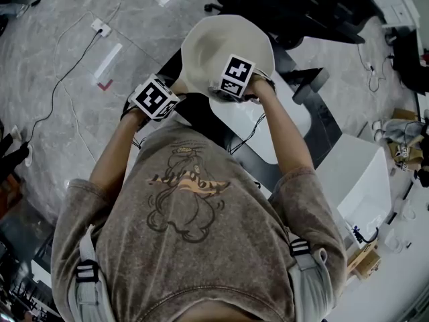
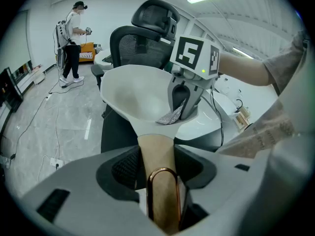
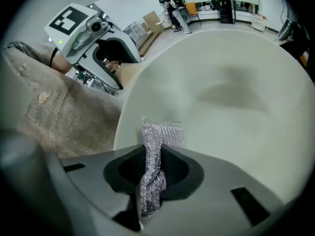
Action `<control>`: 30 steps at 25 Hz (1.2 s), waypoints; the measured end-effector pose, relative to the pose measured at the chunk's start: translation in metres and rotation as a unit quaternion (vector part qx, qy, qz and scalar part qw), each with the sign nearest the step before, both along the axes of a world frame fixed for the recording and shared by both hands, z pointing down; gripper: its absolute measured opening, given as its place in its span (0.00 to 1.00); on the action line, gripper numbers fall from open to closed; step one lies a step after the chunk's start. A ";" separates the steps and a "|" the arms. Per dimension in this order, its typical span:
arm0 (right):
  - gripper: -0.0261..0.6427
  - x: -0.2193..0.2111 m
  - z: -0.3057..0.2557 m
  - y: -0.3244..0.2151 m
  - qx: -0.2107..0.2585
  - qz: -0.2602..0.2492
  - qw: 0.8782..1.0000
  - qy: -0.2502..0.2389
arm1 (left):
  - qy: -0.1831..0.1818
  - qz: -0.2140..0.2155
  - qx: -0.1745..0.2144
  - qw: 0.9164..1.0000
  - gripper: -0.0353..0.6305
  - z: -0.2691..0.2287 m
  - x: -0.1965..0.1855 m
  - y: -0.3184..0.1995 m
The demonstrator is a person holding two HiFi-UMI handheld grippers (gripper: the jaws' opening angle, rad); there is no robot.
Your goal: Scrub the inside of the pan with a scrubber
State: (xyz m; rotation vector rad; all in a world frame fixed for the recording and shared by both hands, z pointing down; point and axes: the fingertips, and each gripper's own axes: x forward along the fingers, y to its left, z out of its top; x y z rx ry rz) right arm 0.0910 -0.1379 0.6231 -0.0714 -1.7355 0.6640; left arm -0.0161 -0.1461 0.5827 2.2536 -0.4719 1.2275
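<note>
**Figure. Pan held in the air, scrubber inside it.**

- **Left hand-held gripper** (image 2: 160,168): closed on the tan handle (image 2: 156,149) of the pan (image 2: 135,95). It carries the pan clear of the bench (image 1: 362,180), above the floor.
- **Long axis:** the handle runs straight out from the left jaws, away from the person. The pale bowl opens beyond it and is tilted towards the right hand-held gripper.
- **Right hand-held gripper** (image 3: 152,156): closed on a folded silvery mesh scrubber (image 3: 156,136), whose free end sticks out past the jaw tips.
- **Key relation:** the right hand-held gripper reaches into the bowl from the person's right and is the nearer one to the work surface.
  - In the left gripper view, the scrubber appears to touch the inner wall low down, just beyond where the handle joins.
  - In the right gripper view, the rim lies just to the left of the scrubber. The broad bare inside spreads ahead and to the right.
- **Room to move:**
  - Strokes have most room going forward and rightward across the bowl, by judgement.
  - A leftward stroke soon meets the rim, with the person's shirt (image 3: 54,107) just past it.
  - A black office chair (image 2: 133,48) stands beyond the far rim, apart from it.
- **Risk:** pressing with the scrubber may twist the pan about the handle, since the left jaws grip only that.
</note>
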 end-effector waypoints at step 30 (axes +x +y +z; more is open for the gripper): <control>0.17 -0.055 0.027 -0.120 0.141 0.151 0.977 -0.040 | 0.005 -0.001 -0.001 1.000 0.39 0.000 -0.001 0.000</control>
